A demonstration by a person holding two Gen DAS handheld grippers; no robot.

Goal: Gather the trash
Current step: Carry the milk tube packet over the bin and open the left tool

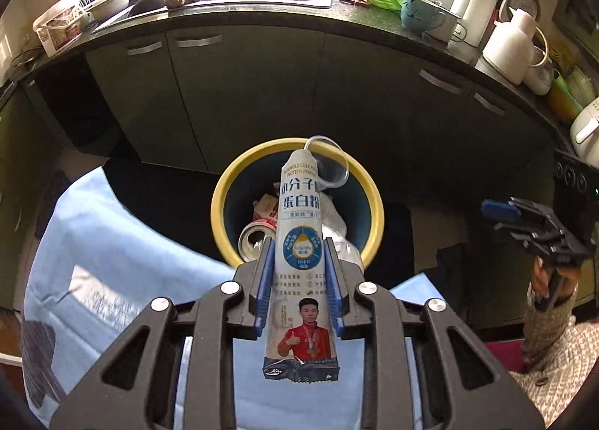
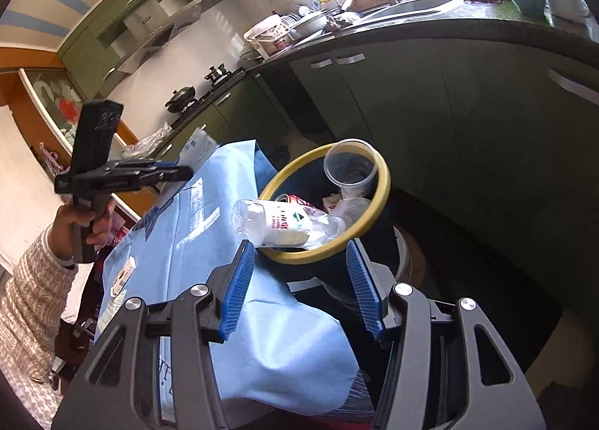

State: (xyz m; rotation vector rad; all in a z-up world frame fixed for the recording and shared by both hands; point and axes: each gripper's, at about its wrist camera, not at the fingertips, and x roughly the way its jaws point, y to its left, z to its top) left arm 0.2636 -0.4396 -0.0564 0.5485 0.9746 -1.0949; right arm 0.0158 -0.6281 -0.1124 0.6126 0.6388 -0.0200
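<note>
my left hand-held gripper clamps a sachet above the bin. right hand-held gripper is open, empty. bin already holds a bottle, cup, can.

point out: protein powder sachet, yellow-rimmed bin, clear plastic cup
protein powder sachet [image 1: 299,227]: left wrist view, printed front between the pads.
yellow-rimmed bin [image 2: 382,182]: right wrist view, right side of rim.
clear plastic cup [image 2: 350,167]: right wrist view, inner wall below the mouth.

Sachet hides much of the bin's contents.
</note>
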